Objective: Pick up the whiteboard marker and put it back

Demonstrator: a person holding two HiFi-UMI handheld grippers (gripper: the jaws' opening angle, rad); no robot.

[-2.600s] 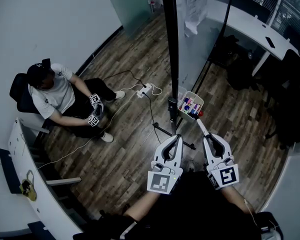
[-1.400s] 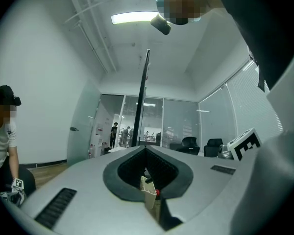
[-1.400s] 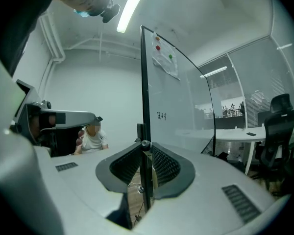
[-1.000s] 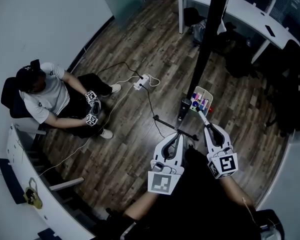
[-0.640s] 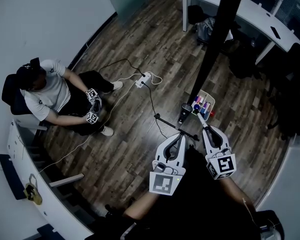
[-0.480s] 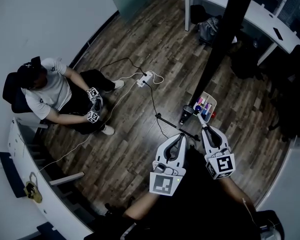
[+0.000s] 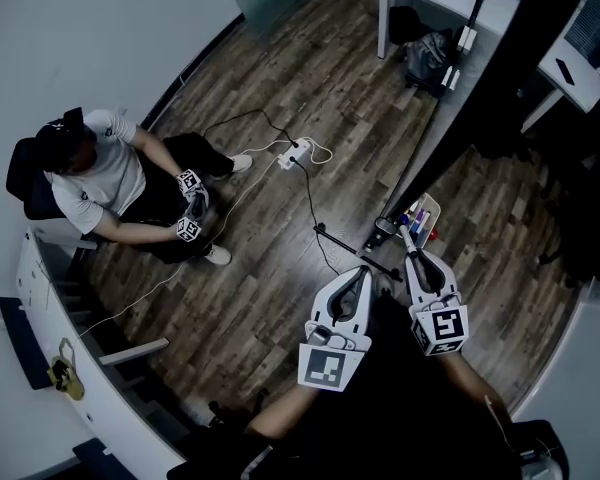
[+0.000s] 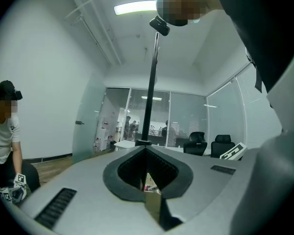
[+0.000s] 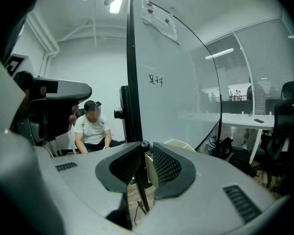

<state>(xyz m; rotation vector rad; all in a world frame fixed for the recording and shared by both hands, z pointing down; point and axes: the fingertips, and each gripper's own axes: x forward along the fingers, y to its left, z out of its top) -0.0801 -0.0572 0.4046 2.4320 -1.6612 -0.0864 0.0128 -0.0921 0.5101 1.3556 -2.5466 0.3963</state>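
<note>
currently, whiteboard marker [image 7: 404,234] clamped in right hand-held gripper [image 7: 414,259], near marker tray [image 7: 433,208]

The right gripper [image 7: 411,253] has carried the whiteboard marker [image 7: 405,236] nearer the tray [image 7: 433,206].

Right gripper [image 9: 146,155] has its jaws clamped on the whiteboard marker [image 9: 145,145], and the rounded end pokes out just past the tips. Right behind that is the whiteboard's black post [image 9: 133,67]. The board [image 9: 176,82] stretches off to the right, with a bit of scribble on it and papers [image 9: 159,14] stuck near the top. Left of the post, farther back, a person [image 9: 92,129] in a cap and white tee is sitting. There's an office chair [image 9: 290,106] at the far right.
</note>
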